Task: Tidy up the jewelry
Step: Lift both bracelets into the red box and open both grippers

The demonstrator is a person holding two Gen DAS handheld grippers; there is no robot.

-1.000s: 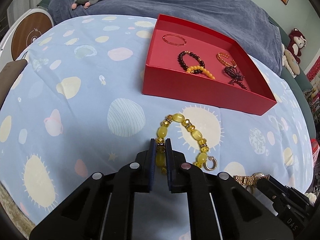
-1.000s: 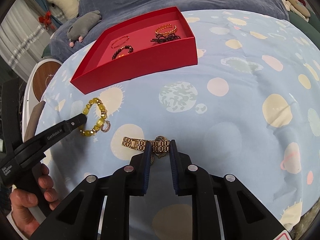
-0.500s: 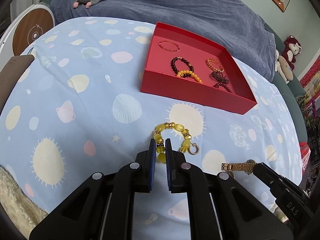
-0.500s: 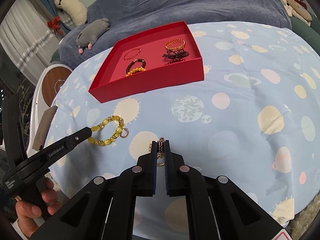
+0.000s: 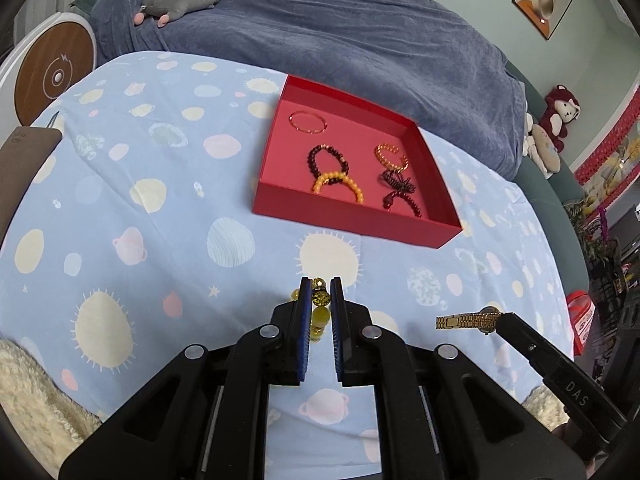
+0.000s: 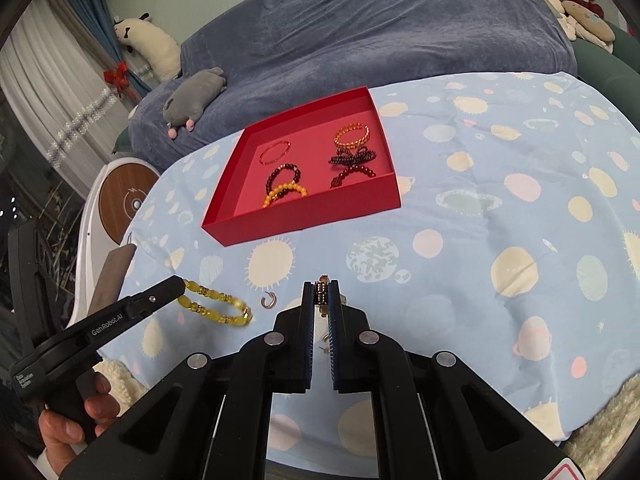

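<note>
The left gripper (image 5: 320,292) had its jaws clenched on the yellow bead bracelet (image 6: 214,307), lifted clear of the planet-print bedsheet (image 6: 500,208). The right gripper (image 6: 321,290) pinched the gold watch (image 5: 466,321). The red tray (image 6: 304,218) lay at twelve o'clock.

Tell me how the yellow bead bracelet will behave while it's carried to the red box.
The yellow bead bracelet, pinched by the left hand-held gripper, looks floppy: it hangs as a loose loop, so it will probably swing. Its smooth glossy beads might slip. A small metal ring lies apart on the cloth, so it may shed parts.
</note>
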